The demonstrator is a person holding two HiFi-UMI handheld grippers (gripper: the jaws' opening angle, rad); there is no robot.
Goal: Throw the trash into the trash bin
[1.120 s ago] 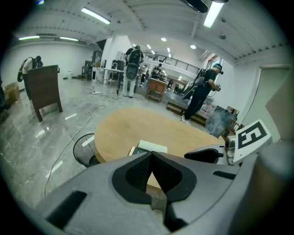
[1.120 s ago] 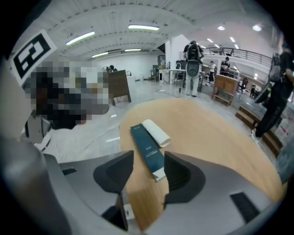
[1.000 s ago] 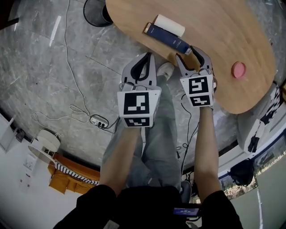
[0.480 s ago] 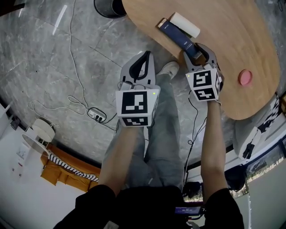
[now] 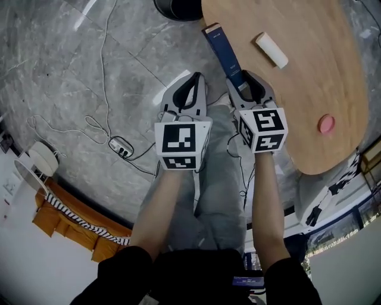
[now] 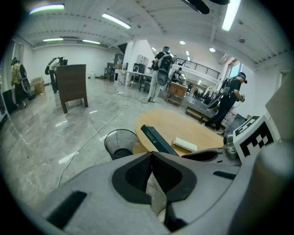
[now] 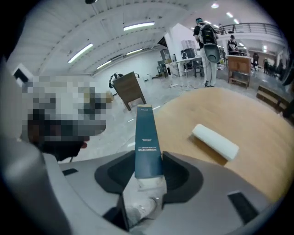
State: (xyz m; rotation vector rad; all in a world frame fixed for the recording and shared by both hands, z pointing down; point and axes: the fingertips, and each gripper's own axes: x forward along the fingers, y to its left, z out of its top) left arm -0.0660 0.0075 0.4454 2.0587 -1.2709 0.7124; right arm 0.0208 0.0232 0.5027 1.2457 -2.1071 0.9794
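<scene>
A long dark blue box sticks out past the left edge of the wooden table, its far end pointing toward the black mesh trash bin. My right gripper is shut on the box's near end, and its jaws are still closing on it; in the right gripper view the box stands between the pads. A white roll lies alone on the table. My left gripper hangs over the floor beside the right one, shut and empty. The left gripper view shows the bin ahead.
A pink disc lies near the table's right edge. Cables and a power strip trail over the grey floor at the left. The person's legs stand below the grippers. A dark wooden cabinet and several people are far off.
The blue box has left its place beside the white roll and swung left off the table's edge with my right gripper. Both grippers shifted toward the bin.
</scene>
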